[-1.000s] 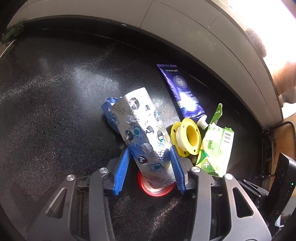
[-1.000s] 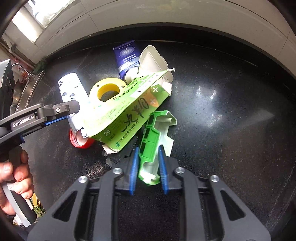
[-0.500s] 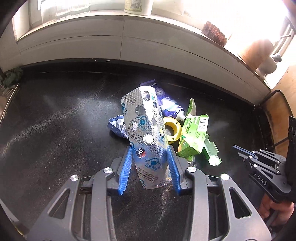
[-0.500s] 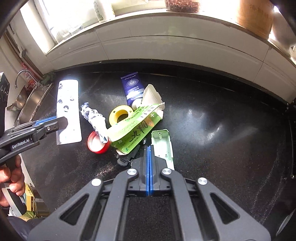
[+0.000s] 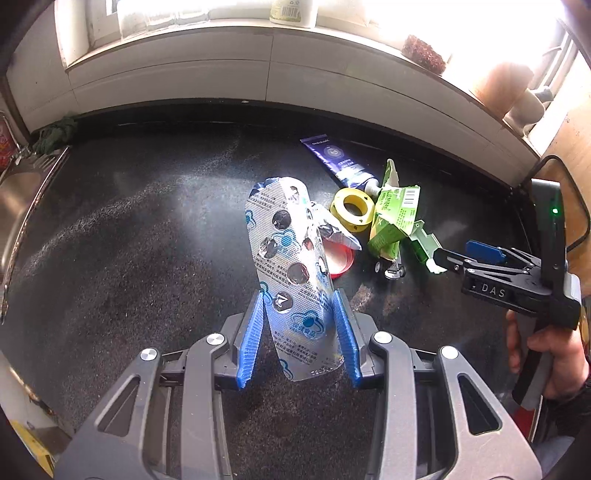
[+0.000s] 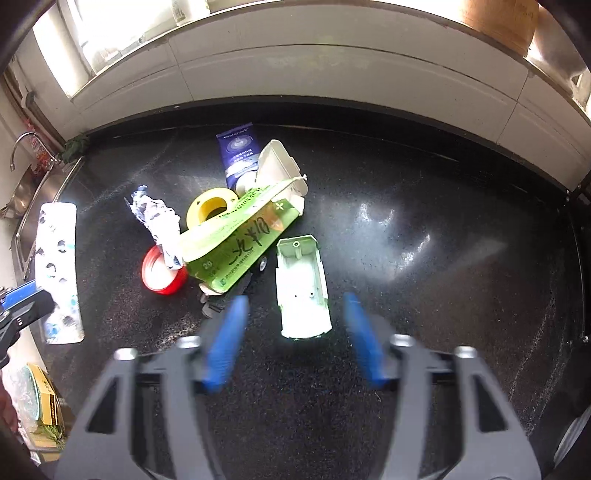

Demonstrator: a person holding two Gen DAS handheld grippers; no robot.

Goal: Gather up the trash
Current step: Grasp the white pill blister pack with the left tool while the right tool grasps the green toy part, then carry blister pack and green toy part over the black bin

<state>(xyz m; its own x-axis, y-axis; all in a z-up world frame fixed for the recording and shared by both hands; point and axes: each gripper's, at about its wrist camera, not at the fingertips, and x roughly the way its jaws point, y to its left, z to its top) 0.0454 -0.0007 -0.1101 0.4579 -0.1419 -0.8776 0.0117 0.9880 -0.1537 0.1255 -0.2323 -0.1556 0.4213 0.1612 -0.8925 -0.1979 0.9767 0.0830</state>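
My left gripper (image 5: 299, 325) is shut on a silver blister pack (image 5: 291, 258) and holds it upright above the black counter (image 5: 129, 240). Beyond it lies the trash pile: green carton (image 6: 236, 236), yellow tape roll (image 6: 210, 206), red lid (image 6: 162, 273), crumpled foil wrapper (image 6: 159, 221) and blue tube (image 6: 236, 155). My right gripper (image 6: 295, 301) hangs over the pile's right side. Its jaws are opening and look blurred. A pale green plastic shell (image 6: 303, 295) lies flat on the counter between them, untouched by the pads. The right gripper (image 5: 454, 258) also shows in the left wrist view.
A steel sink (image 5: 14, 192) borders the counter on the left. Behind runs a white tiled wall with a sill holding a jar (image 5: 291, 11). A black toy chassis (image 6: 221, 299) lies under the carton. A person's hand (image 5: 546, 350) holds the right gripper. A cable (image 5: 580, 206) hangs at far right.
The left gripper rose and drew back from the pile with the blister pack. The right gripper let go of the green shell, shut with nothing in it, then opened wide over the shell.
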